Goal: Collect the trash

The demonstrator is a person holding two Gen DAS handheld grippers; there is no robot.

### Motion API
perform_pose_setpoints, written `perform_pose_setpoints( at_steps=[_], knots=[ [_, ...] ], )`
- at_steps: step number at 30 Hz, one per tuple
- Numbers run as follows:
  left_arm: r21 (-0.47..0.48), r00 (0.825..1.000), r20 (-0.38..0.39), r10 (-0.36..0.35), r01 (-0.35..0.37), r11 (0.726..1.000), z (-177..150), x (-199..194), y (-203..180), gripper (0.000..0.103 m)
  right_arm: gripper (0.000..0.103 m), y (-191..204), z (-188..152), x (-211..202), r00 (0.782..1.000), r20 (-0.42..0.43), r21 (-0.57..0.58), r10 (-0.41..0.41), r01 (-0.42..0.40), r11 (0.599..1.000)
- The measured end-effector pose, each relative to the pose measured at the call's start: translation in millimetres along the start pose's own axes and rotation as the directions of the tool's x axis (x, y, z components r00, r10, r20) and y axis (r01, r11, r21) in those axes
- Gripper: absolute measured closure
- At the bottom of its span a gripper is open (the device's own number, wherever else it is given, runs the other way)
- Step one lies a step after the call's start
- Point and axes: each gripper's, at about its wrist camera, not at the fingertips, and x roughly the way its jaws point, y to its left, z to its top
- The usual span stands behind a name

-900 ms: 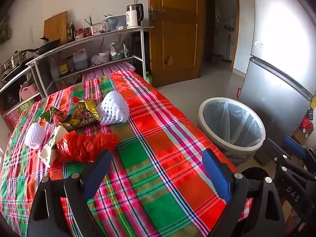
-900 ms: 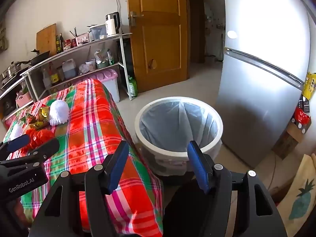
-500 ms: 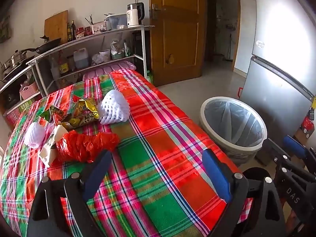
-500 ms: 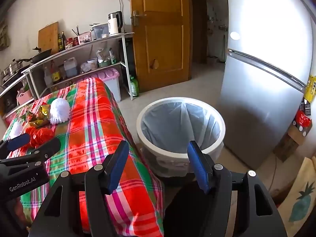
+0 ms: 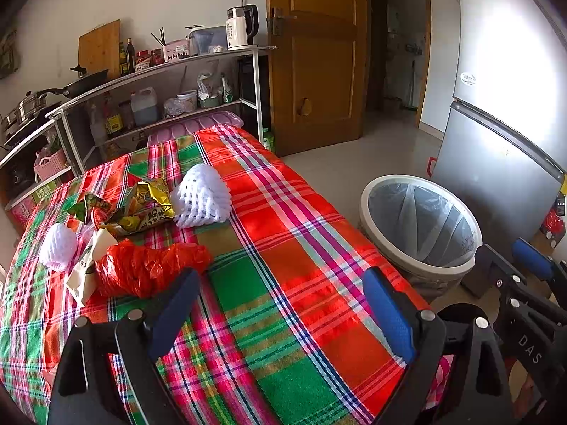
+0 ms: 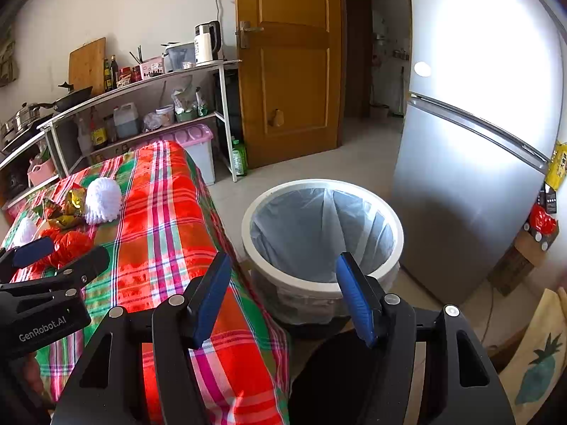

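Your trash sits in a cluster on the far left part of the plaid tablecloth point(image 5: 283, 283): a crumpled red plastic bag point(image 5: 149, 269), a gold snack wrapper point(image 5: 141, 205), a white foam fruit net point(image 5: 202, 194), a smaller white foam net point(image 5: 58, 246) and a pale paper wrapper point(image 5: 85, 269) tucked beside the red bag. None of it is picked up yet, and the lined waste bin point(image 6: 322, 233) on the floor beside the table looks empty as far as you can see inside, so I judge the job barely begun.

Your left gripper point(image 5: 280, 308) hovers over the cloth with its jaws spread wide, holding nothing, the red bag just beyond its left finger. Your right gripper point(image 6: 283, 297) is likewise wide apart and empty, pointed at the bin.

The left view shows every piece of litter clearly; the right view shows the bin's interior and liner, which the left catches only at an angle.
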Motion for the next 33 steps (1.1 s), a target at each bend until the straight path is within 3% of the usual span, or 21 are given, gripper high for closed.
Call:
perform_pose_setpoints(
  at_steps=[33],
  knots=[
    [0.003, 1.0, 0.016, 0.006, -0.007, 1.0, 2, -11, -3, 0.009, 0.041, 2, 2, -5, 1.0, 0.021, -0.008, -0.007, 0.007, 1.0]
  ],
)
